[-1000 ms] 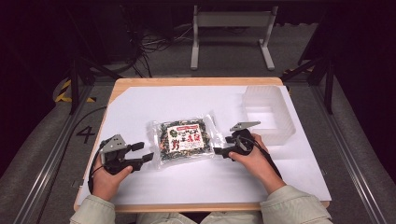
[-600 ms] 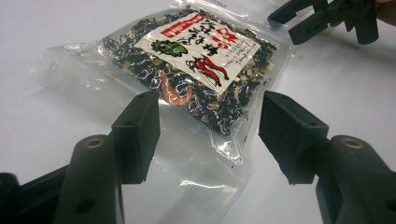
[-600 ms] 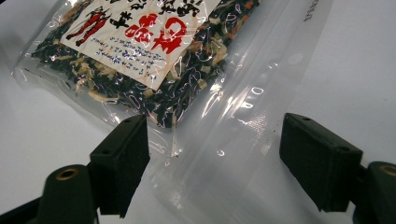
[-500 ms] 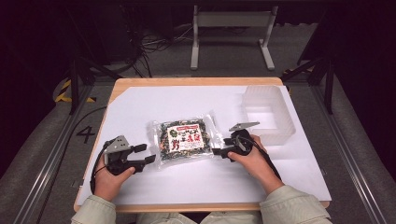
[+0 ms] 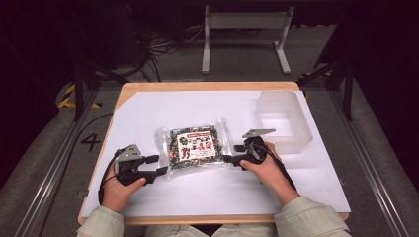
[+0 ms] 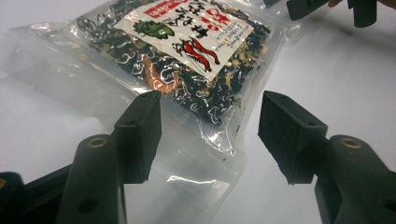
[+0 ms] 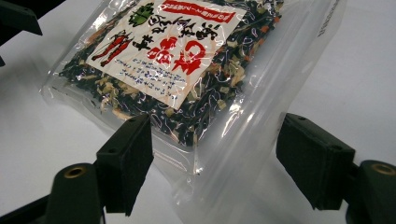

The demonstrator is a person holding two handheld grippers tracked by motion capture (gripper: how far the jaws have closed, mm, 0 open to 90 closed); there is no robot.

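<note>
Seen from the high view, a clear packet of dried food lies mid-table, flanked by the left tool and right tool, a plastic tub beyond. In the left gripper view, the packet's corner is straddled by parted, untouching jaws. In the right gripper view, the jaws have just been narrowing around the packet's edge, not yet pinching; a two-sided pickup is judged imminent.

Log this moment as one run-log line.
left tool: open at snack bag left edge | right tool: open, jaws just closing, bag's clear edge between them | clear bin: far right, apart
</note>
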